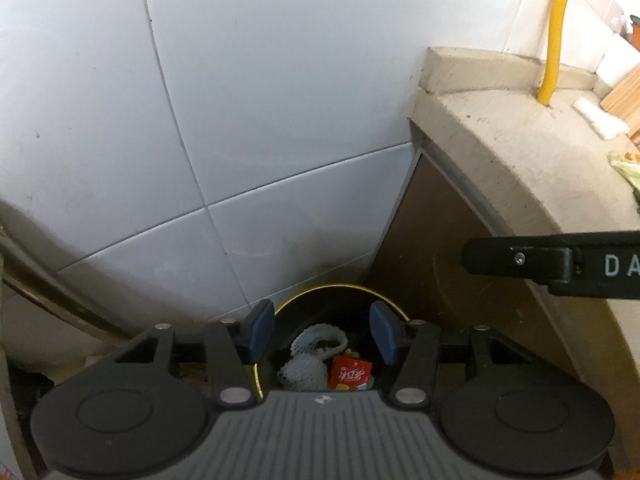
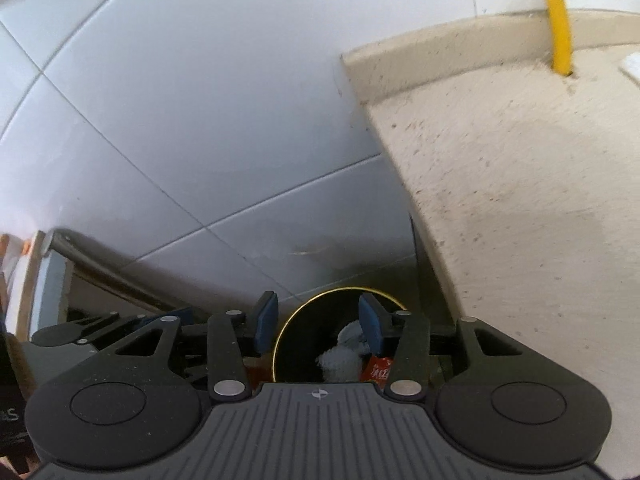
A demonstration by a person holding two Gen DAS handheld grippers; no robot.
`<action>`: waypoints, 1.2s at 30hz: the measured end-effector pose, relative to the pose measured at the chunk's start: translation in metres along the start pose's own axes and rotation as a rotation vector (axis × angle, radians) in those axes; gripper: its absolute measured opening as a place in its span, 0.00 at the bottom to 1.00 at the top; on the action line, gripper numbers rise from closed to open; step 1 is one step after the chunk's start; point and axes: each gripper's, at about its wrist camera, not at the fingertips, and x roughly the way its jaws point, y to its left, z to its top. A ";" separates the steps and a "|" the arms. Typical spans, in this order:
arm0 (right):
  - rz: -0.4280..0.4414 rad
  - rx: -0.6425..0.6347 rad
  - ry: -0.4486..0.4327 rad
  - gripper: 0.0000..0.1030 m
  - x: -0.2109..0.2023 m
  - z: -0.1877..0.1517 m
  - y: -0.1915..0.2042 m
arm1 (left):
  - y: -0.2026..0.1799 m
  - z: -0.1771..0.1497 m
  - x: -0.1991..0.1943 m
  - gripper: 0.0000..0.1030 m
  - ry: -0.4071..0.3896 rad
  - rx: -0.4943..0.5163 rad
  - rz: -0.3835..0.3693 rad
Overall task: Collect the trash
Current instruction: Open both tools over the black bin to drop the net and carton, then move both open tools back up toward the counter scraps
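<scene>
White wall tiles (image 1: 248,112) with thin grout lines fill the background, meeting a speckled beige stone desk (image 1: 520,148) at the right, where a yellow pipe (image 1: 556,32) runs down into the slab. Below, in the corner between wall and brown cabinet side (image 1: 432,240), stands a dark round bin (image 1: 340,292) with a gold rim, holding white foam netting (image 1: 308,360) and a red wrapper (image 1: 350,374). Both grippers hover above it: the left gripper (image 1: 322,334) and right gripper (image 2: 318,322) each have blue-padded fingers spread apart, nothing between them.
</scene>
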 end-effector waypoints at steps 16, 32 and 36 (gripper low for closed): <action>-0.129 -0.055 -0.170 0.70 -0.064 -0.020 0.024 | -0.007 -0.003 -0.027 0.59 -0.122 0.007 -0.066; -0.376 -0.013 -0.343 0.84 -0.129 -0.057 0.014 | -0.041 -0.017 -0.053 0.69 -0.242 0.161 -0.130; -0.434 0.022 -0.362 0.85 -0.145 -0.070 0.003 | -0.050 -0.022 -0.057 0.70 -0.249 0.209 -0.152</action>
